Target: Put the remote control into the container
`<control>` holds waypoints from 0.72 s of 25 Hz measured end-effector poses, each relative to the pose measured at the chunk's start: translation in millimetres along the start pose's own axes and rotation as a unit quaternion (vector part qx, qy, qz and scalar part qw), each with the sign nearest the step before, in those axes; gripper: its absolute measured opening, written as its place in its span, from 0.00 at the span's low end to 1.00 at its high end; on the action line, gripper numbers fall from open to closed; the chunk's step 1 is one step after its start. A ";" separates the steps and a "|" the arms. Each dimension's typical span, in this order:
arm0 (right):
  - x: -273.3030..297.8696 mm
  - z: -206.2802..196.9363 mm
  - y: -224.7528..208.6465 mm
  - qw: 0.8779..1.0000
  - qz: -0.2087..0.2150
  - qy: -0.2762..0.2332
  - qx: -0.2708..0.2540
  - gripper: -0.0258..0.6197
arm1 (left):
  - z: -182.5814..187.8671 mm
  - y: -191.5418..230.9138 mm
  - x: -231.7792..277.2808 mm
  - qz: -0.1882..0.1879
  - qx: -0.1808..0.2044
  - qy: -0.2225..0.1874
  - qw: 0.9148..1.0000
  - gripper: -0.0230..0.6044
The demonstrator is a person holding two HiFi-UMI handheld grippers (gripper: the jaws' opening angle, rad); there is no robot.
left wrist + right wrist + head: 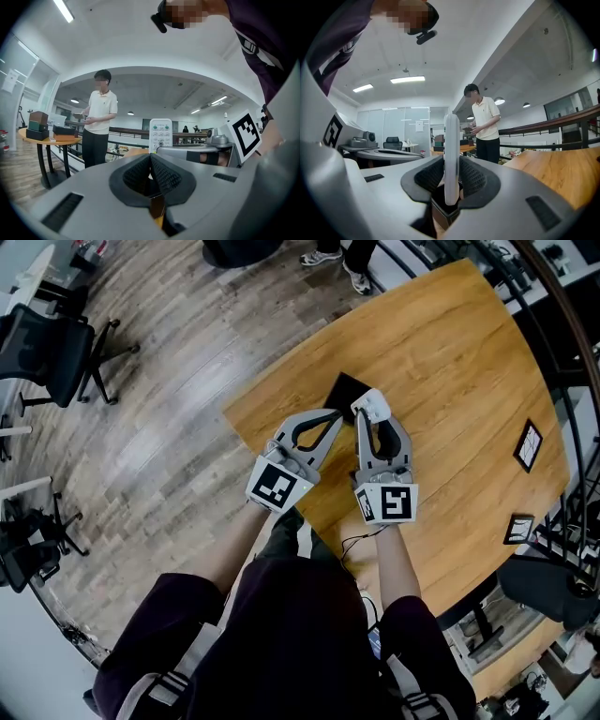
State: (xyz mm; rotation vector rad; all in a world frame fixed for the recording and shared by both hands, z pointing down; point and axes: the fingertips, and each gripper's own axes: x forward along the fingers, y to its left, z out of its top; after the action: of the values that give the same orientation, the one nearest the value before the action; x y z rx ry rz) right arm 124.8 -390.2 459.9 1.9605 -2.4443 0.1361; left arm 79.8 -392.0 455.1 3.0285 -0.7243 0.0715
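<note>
the brown wood floor [178, 418] is on the left, and a black chair [47, 351] stands on it. the big wooden table [459, 362] has a curved far edge. in the left gripper view a person [99, 123] in a light shirt stands well back in the room.

the left gripper [330, 416] is over the table near its left edge. its jaws are pressed together at the tips and nothing is between them. the right gripper [373, 424] is just beside it, and its jaws squeeze the remote [372, 407].

the black container [343, 388] sits on the table near the left edge, just past the tips of both grippers. two small dark cards [528, 445] lie near the table's right edge, well apart from the container.

the remote is white and stands upright, pinched by its thin sides [451, 154]. in the left gripper view its buttons [161, 133] face the camera. it is right at the container's near side, and i cannot tell if it touches it.
</note>
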 end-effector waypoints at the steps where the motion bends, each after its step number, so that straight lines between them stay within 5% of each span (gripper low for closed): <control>1: 3.3 -3.7 -1.1 1.000 -0.003 0.002 -0.004 0.22 | -0.7 1.3 0.7 0.000 0.000 0.000 1.000 0.06; 18: 31.5 -48.9 1.4 0.999 -0.006 0.016 -0.036 0.22 | -11.5 13.6 0.9 0.009 -0.011 -0.003 1.000 0.06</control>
State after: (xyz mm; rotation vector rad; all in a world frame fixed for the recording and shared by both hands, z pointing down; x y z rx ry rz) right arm 114.1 -417.1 510.4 1.9297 -2.3819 0.0767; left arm 74.1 -404.1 466.8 3.0017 -0.7488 0.0549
